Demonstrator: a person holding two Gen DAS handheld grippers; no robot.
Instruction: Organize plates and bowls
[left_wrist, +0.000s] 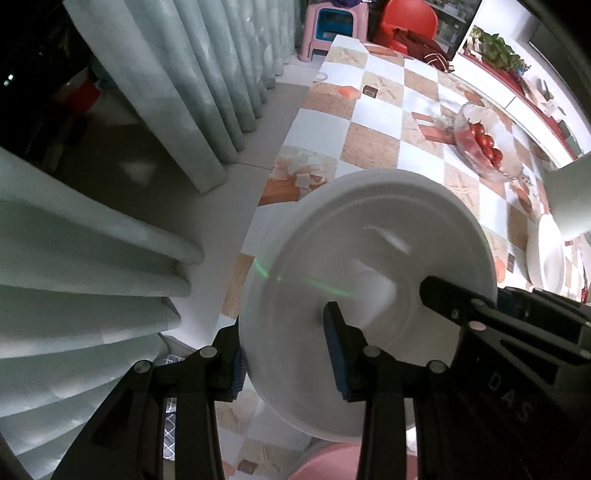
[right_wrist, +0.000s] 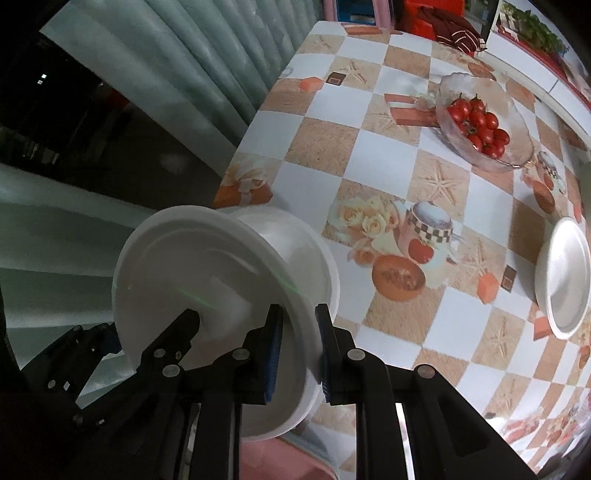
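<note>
Our left gripper (left_wrist: 288, 354) is clamped on the near-left rim of a white foam bowl (left_wrist: 369, 288), one blue pad inside and one outside the wall. Our right gripper (right_wrist: 299, 347) is pinched tight on the opposite rim of that same bowl, which seems to be more than one nested together, though blur leaves that unclear. We carry it in the air, tilted, above the near corner of the table with its checkered, picture-printed cloth (right_wrist: 369, 155). Taking this bowl as our landmark, a white foam plate (right_wrist: 563, 273) lies flat on the cloth well off to its right, and a clear glass dish (right_wrist: 480, 122) holding red cherry tomatoes (right_wrist: 476, 123) stands beyond it, toward the far right. A pink surface (right_wrist: 280, 458) shows just below it. We judge the sorting only partly done: the bowl still needs setting down, and the plate waits apart.
</note>
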